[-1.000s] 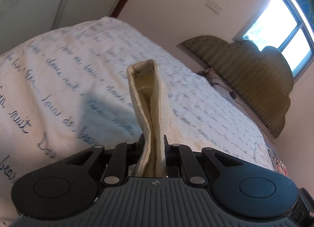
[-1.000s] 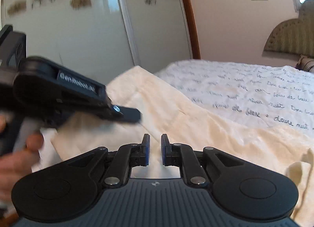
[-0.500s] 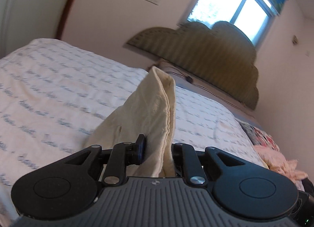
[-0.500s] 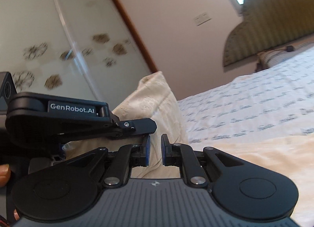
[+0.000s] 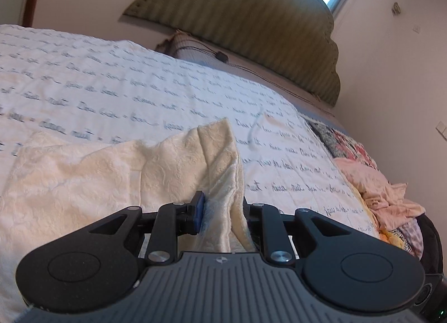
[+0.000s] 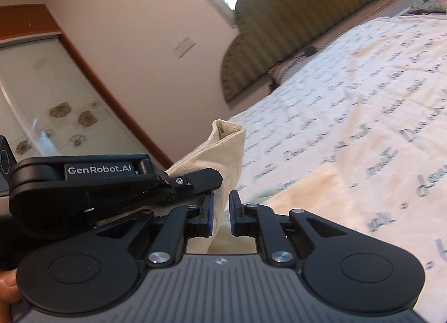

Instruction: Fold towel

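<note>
A cream towel point(image 5: 97, 183) lies spread over the bed on the left of the left wrist view. One bunched corner rises into my left gripper point(image 5: 223, 211), which is shut on it. In the right wrist view that same corner point(image 6: 226, 144) stands up as a folded tip, pinched by the left gripper point(image 6: 206, 180) coming in from the left. My right gripper point(image 6: 221, 214) sits just below and beside that fold. Its jaws stand a narrow gap apart, and the towel's edge hangs at the gap without being pinched. More towel point(image 6: 307, 191) lies flat beyond.
The white bed cover point(image 5: 139, 85) with blue script fills most of both views. A green scalloped headboard point(image 5: 251, 15) stands at the far end. Pink clothes point(image 5: 385, 191) are piled at the bed's right edge. A sliding wardrobe door point(image 6: 42, 93) is on the left, and a hand point(image 6: 5, 286) shows at the lower left.
My left gripper has swung toward the headboard and come down, so the towel now drapes across the bed. The right gripper has tilted and closed in on the held fold, its jaw gap unchanged.
</note>
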`<state>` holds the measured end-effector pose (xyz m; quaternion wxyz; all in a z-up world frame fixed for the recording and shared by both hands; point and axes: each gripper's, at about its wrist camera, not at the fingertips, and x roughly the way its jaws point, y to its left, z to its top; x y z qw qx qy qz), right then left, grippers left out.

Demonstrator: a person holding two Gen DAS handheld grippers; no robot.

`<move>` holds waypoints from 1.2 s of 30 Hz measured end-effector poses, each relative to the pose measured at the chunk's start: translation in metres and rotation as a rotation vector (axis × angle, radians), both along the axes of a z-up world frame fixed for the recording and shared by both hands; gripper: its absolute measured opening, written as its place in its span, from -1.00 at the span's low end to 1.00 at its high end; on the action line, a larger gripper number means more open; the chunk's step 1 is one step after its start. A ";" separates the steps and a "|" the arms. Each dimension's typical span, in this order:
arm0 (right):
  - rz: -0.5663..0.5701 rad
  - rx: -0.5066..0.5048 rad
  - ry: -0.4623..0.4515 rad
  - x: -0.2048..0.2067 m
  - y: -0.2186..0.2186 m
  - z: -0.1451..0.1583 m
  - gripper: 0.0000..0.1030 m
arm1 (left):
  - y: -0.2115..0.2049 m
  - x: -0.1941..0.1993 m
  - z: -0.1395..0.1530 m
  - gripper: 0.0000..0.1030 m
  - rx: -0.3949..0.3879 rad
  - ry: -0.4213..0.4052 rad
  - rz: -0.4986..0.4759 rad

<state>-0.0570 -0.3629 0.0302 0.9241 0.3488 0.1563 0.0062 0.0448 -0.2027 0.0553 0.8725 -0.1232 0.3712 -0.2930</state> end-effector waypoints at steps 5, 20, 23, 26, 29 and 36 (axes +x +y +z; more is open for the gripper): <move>-0.069 0.015 0.069 -0.008 -0.025 -0.017 -0.78 | -0.038 0.001 -0.024 -0.32 0.039 0.041 -0.035; -0.205 -0.126 0.115 -0.035 -0.045 -0.021 -0.30 | 0.023 -0.013 0.010 0.80 0.160 -0.203 -0.047; -0.092 -0.149 0.113 -0.029 -0.032 -0.019 -0.05 | 0.054 -0.008 0.000 0.80 0.301 -0.245 0.025; -0.007 -0.274 0.154 -0.024 -0.006 -0.018 -0.05 | 0.081 -0.005 -0.015 0.80 0.348 -0.226 0.055; 0.008 -0.472 0.263 -0.021 0.018 -0.028 -0.09 | 0.095 -0.008 -0.035 0.79 0.379 -0.176 -0.007; -0.023 -0.528 0.208 -0.024 0.021 0.002 -0.09 | 0.098 -0.024 -0.042 0.76 0.483 -0.328 -0.066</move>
